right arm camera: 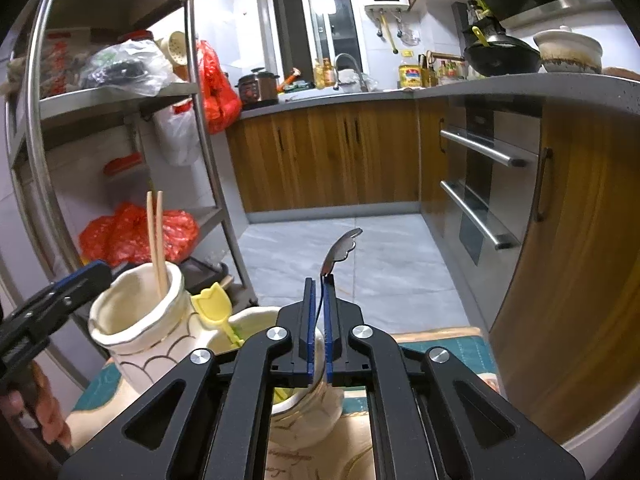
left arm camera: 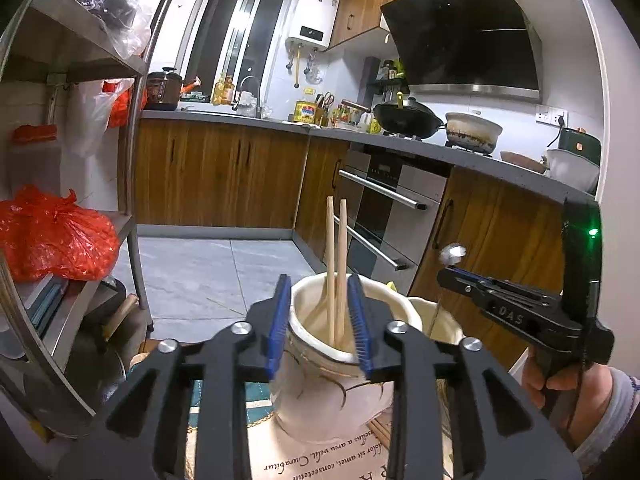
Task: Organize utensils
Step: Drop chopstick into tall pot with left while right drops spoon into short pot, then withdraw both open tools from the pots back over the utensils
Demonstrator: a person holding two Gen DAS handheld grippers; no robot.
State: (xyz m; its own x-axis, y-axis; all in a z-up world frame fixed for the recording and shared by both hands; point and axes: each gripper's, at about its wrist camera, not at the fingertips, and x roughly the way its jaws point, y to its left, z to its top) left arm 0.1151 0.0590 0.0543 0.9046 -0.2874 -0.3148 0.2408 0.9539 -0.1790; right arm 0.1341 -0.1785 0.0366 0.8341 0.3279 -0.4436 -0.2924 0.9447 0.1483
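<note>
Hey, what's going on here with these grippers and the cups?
A person is sorting utensils into two cream ceramic holders on a mat. The left gripper is open above the left holder, where a pair of wooden chopsticks stands. The right gripper is shut on a metal spoon, handle between the pads, held over the second holder, which has a yellow utensil in it.

left gripper [left arm camera: 320, 320] jaws spread wide, nothing between them. right gripper [right arm camera: 319, 320] jaws nearly closed, pinching a spoon [right arm camera: 340, 250] handle, held level.
</note>
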